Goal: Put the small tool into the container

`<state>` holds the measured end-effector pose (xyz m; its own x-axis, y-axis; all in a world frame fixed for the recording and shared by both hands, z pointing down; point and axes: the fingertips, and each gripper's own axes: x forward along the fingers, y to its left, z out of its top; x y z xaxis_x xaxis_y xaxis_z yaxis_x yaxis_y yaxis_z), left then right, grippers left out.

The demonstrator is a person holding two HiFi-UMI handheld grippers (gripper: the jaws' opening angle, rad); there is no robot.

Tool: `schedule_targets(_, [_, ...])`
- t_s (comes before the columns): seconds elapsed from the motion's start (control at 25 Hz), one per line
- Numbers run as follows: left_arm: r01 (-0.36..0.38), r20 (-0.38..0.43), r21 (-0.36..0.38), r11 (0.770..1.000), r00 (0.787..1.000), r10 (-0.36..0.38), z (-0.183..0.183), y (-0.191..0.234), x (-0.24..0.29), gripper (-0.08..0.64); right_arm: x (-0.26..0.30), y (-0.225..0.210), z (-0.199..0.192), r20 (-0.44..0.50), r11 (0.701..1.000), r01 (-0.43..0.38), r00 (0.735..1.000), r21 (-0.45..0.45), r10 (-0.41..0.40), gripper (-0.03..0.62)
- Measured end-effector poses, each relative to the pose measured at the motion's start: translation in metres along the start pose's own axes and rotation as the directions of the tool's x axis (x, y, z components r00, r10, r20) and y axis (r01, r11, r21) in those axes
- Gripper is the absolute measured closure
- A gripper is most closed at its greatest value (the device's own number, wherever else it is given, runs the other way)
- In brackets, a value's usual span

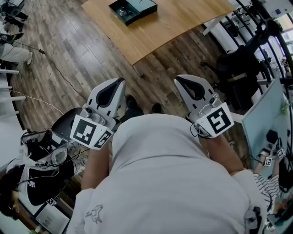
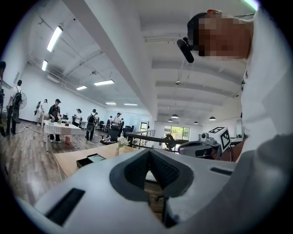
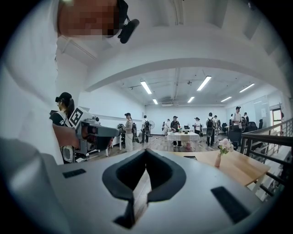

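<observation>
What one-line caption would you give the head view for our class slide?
Left gripper and right gripper, jaws shut and empty, far from the container on the table.

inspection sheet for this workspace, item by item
surface: wooden table, ahead of the person.
job's things: dark container on the table; small tool not made out.
clutter: vase on the table.
grippers: left gripper and right gripper both shut, empty, off the table.
cables: cable across the floor; tangle at the person's left.
surroundings: wood floor, people at far tables.
</observation>
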<state>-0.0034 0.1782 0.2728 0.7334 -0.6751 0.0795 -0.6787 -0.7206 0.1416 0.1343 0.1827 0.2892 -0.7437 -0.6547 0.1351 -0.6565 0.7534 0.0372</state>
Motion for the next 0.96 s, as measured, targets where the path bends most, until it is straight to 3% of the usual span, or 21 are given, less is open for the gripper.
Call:
schedule_targets(0.48, [-0.013,-0.002,-0.013,1.0,1.0,0.013,-0.002,0.009,-0.003,0.554,0.017,0.003,0.001,-0.009,1.0,-0.022,1.0,-0.011,0.022,0.586])
schedule_targets(0.96, [-0.003,-0.013,-0.049,0.999,1.0,0.003,-0.011,0.058,0.0,0.554,0.068,-0.003,-0.003,-0.039,0.999,-0.033,0.999,-0.013,0.032,0.586])
